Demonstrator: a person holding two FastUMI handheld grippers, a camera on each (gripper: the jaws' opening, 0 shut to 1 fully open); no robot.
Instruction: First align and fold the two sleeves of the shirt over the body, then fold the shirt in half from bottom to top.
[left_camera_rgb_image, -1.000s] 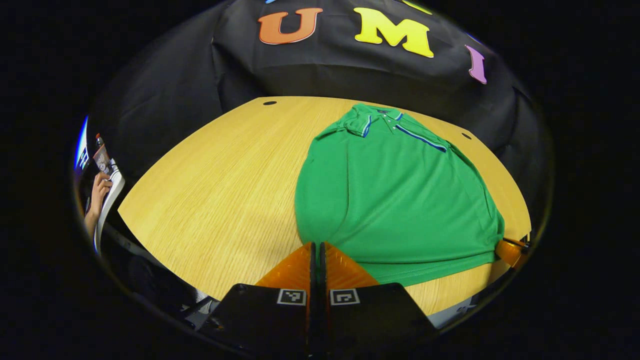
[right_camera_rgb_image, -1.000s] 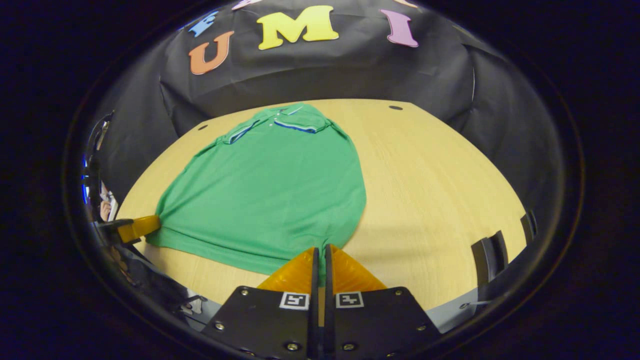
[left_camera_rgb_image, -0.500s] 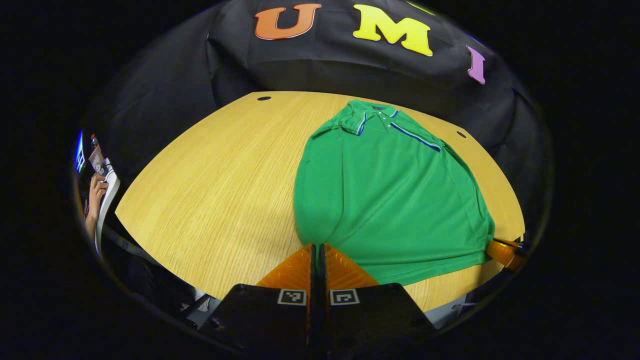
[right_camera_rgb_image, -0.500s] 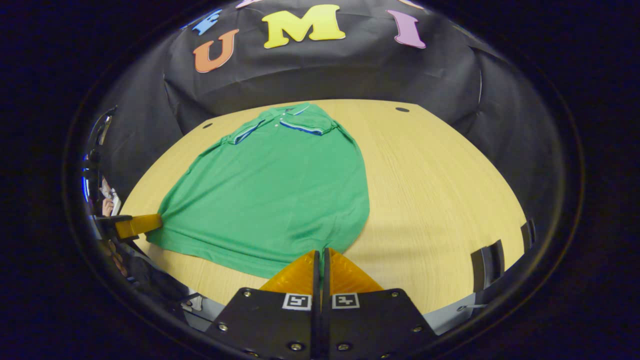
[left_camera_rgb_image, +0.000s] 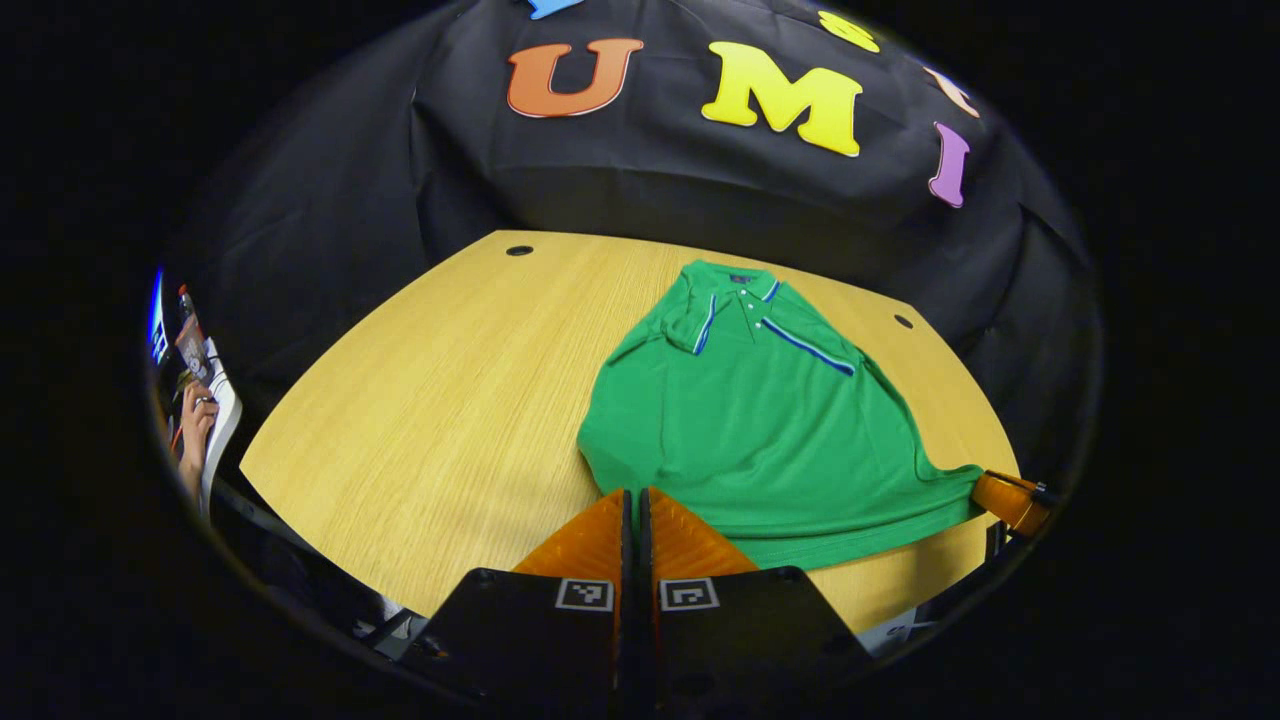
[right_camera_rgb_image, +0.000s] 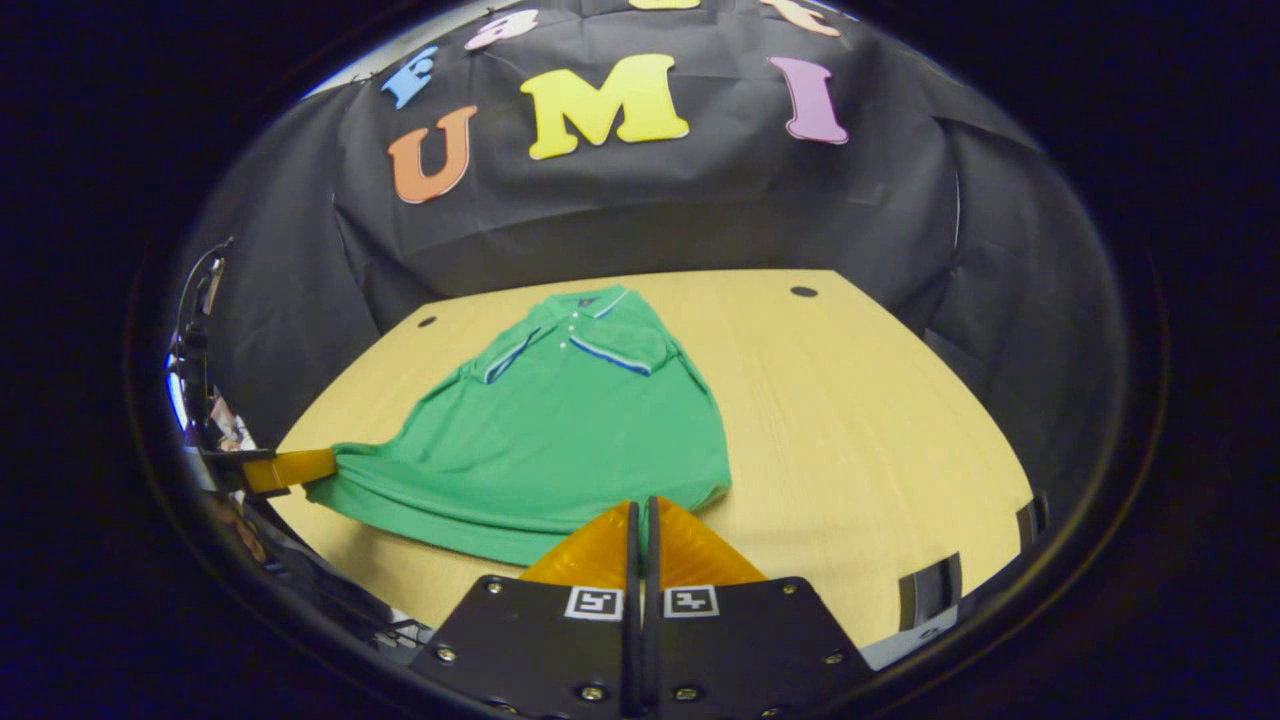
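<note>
Pinching shirt hem, both jaws closed; wooden table.

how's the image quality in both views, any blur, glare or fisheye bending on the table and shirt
Left gripper view: sharp, with no glare; the fisheye curves the table edges, and the shirt is evenly lit. Right gripper view: also crisp; the table bows the same way, and a soft shadow lies under the lifted hem of the shirt.
</note>
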